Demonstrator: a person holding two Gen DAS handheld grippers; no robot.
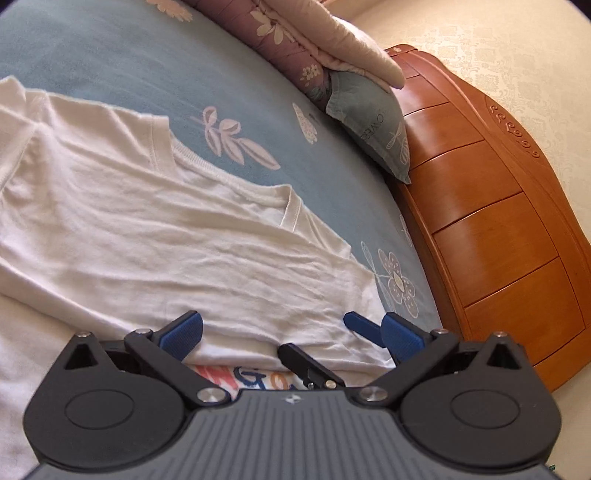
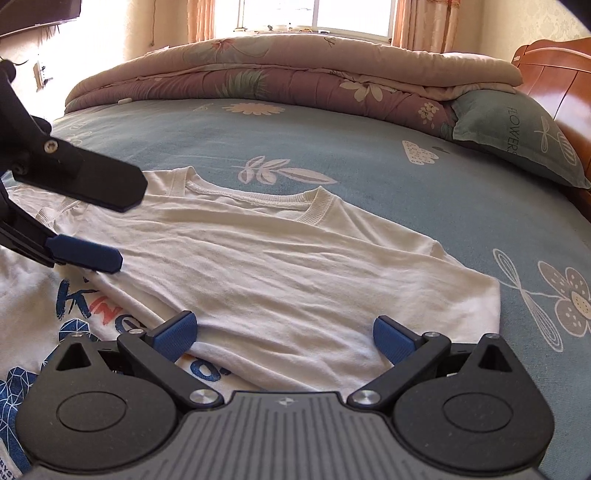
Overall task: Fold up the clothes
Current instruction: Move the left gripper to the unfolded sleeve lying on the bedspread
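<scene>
A white T-shirt [image 1: 155,229] lies on the blue flowered bed sheet [image 1: 110,55], its lower part folded up over the body so the neckline faces the pillows. It also shows in the right wrist view [image 2: 277,266], with a blue and red print [image 2: 74,299] showing at the left. My left gripper [image 1: 293,332] is open, jaws wide, just above the shirt's folded edge. My right gripper [image 2: 284,332] is open too, over the same edge further right. The left gripper's fingers [image 2: 88,256] show at the left of the right wrist view. The right gripper's finger [image 1: 364,325] shows in the left wrist view.
A folded quilt [image 2: 295,74] lies along the far side of the bed. A blue pillow [image 2: 517,136] rests against the wooden headboard [image 1: 498,221] at the right. The sheet [image 2: 406,177] spreads around the shirt. A window [image 2: 314,14] is behind.
</scene>
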